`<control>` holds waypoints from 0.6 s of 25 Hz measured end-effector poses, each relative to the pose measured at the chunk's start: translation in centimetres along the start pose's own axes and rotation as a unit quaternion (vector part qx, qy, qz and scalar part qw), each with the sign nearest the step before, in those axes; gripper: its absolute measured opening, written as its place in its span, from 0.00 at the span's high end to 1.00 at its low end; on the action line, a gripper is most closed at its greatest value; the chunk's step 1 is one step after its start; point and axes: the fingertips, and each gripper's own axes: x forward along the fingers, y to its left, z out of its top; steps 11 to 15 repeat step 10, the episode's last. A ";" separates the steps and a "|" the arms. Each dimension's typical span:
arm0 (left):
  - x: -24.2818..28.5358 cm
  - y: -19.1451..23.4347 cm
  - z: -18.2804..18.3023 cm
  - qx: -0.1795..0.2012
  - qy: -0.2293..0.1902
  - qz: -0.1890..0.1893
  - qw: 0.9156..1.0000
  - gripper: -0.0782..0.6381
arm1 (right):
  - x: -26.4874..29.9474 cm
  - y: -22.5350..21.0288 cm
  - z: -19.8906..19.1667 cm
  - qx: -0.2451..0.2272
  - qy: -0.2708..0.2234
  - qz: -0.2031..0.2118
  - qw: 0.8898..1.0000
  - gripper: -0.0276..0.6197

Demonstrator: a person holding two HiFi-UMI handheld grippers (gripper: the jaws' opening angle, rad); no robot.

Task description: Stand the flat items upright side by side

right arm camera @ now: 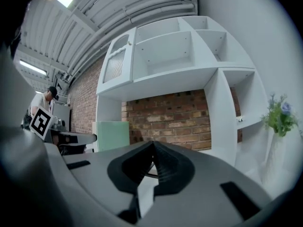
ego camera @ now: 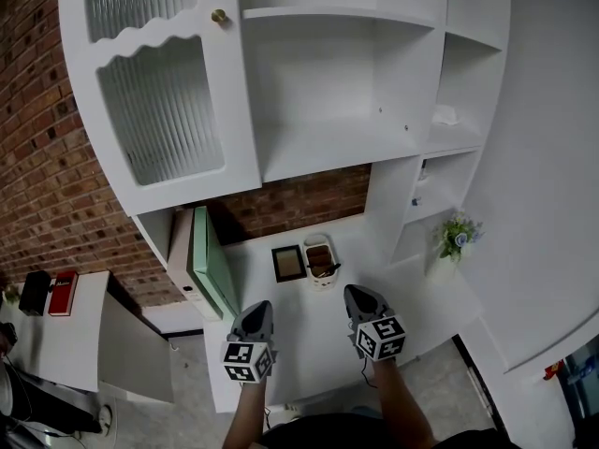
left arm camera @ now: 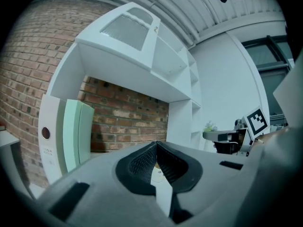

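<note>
Green folder (ego camera: 210,258), thin, mint, and white binder (ego camera: 182,249): upright, touching side by side, far left on worktop (ego camera: 304,340). Left gripper (ego camera: 259,307), right gripper (ego camera: 357,292) near: jaws together, empty.

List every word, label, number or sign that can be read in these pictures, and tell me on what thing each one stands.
No text here can be read as words.
White folder: small print under its round hole, too small to read.
Red item at far left: pale marks, too blurred to read.
Cubes on the left gripper and right gripper: black-and-white square patterns, no letters.
</note>
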 end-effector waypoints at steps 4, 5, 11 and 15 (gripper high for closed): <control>-0.1 0.1 -0.6 0.004 0.010 0.001 1.000 0.88 | 0.1 0.2 -0.5 0.005 0.004 0.001 1.000 0.96; -0.1 0.1 -0.7 0.004 0.013 0.000 1.000 0.88 | 0.2 0.2 -0.6 0.006 0.004 0.001 1.000 0.96; 0.1 0.2 -1.0 0.008 0.018 0.001 1.000 0.88 | 0.6 0.0 -1.0 0.012 0.005 0.002 1.000 0.96; 0.1 0.2 -1.0 0.008 0.018 0.001 1.000 0.88 | 0.6 0.0 -1.0 0.012 0.005 0.002 1.000 0.96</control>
